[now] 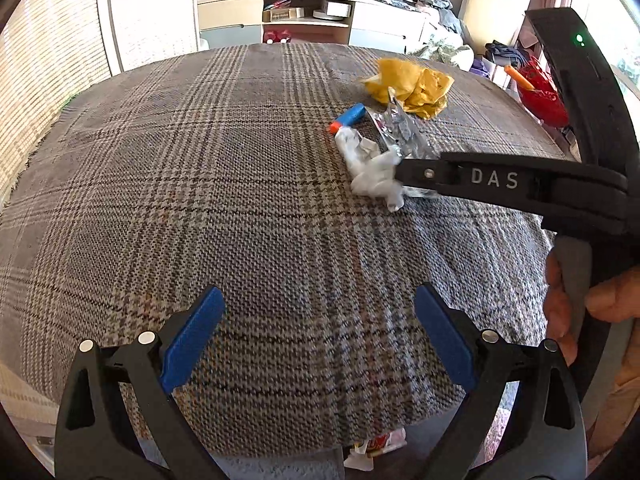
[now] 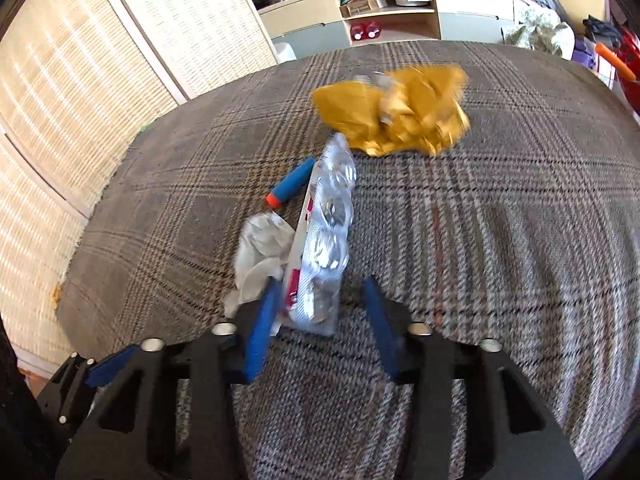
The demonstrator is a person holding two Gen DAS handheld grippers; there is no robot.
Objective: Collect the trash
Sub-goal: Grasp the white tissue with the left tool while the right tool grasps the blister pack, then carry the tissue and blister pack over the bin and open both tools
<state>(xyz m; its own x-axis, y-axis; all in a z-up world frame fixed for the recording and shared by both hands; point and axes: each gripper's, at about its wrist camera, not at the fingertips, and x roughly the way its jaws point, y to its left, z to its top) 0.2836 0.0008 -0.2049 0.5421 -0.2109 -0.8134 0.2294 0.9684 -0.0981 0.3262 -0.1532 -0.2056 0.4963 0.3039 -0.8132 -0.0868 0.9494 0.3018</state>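
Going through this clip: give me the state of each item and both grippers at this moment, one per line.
Left gripper: open, empty, above the plaid cloth.
Right gripper: open, fingers either side of the blister pack's near end.
Blister pack: crumpled, not clamped.
White tissue: crumpled, lying beside the left finger.
Yellow wrapper: crumpled, lying farther back, untouched.
Blue dart: lying flat, untouched.

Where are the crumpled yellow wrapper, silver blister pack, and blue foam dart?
crumpled yellow wrapper (image 2: 404,116), right wrist view, middle of the crumple
silver blister pack (image 2: 326,236), right wrist view, mid-strip
blue foam dart (image 1: 352,115), left wrist view, blue body
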